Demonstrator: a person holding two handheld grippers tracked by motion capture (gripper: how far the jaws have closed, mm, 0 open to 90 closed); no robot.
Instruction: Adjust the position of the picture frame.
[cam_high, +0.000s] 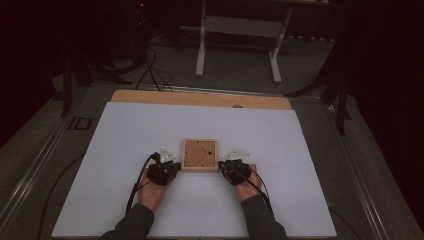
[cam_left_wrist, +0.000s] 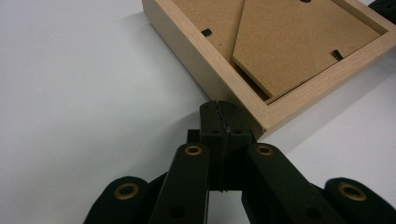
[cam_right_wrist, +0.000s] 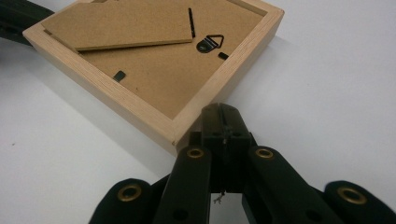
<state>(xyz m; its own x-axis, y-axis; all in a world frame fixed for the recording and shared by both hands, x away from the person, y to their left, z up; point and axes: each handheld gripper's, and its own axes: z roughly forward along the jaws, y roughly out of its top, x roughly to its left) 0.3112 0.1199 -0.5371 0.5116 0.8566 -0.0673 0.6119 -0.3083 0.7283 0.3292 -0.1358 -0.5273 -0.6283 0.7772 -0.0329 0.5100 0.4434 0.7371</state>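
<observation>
A small square wooden picture frame (cam_high: 199, 155) lies back-side up in the middle of the white table sheet (cam_high: 125, 150). Its brown backing board, fold-out stand and metal hanger show. My left gripper (cam_high: 170, 165) rests at the frame's near left corner, jaws shut with nothing between them. In the left gripper view the shut gripper (cam_left_wrist: 219, 109) tips sit against the corner of the frame (cam_left_wrist: 261, 56). My right gripper (cam_high: 226, 166) sits at the near right corner, also shut and empty. The right gripper view has the shut gripper (cam_right_wrist: 222, 112) tips beside the corner of the frame (cam_right_wrist: 154, 70).
The white sheet covers a wooden tabletop (cam_high: 200, 98) whose bare far edge shows. Cables (cam_high: 135, 187) trail from both grippers toward the person. A white desk frame (cam_high: 240, 30) and dark stands rise on the floor beyond the table.
</observation>
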